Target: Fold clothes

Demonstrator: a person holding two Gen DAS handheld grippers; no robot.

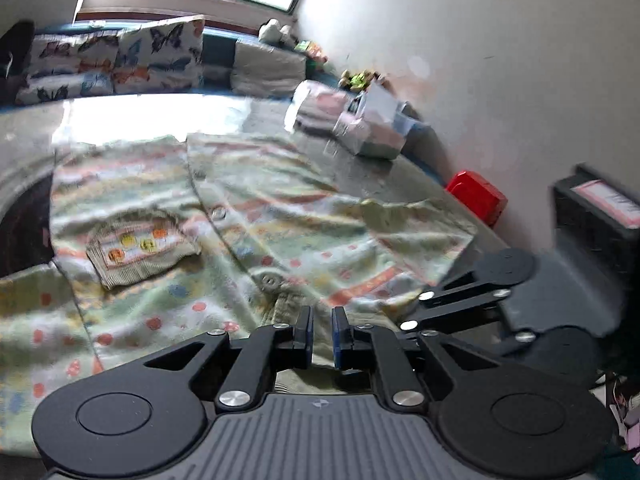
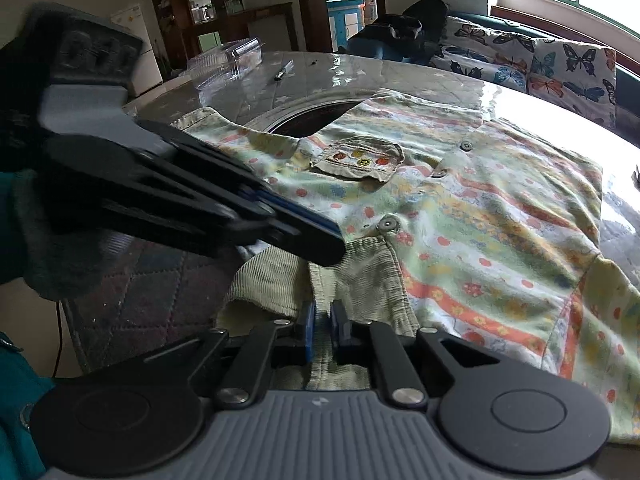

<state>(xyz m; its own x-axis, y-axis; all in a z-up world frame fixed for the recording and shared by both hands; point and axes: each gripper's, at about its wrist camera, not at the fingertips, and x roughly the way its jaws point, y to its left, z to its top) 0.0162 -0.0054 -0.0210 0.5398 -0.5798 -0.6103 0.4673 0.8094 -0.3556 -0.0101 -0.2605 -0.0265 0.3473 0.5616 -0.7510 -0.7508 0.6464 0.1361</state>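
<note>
A pale green child's shirt with orange stripes, dots and snap buttons lies spread on the glossy table; it also shows in the right wrist view. Its chest pocket faces up. My left gripper is nearly shut, its jaws over the corduroy collar; whether it grips cloth is unclear. My right gripper is closed on the collar at the near edge. The left gripper shows in the right wrist view, just left of the collar.
Butterfly cushions line a bench under the window. Boxes and packets and a red box sit at the table's far right by the wall. A clear plastic box and a pen lie on the table's far side.
</note>
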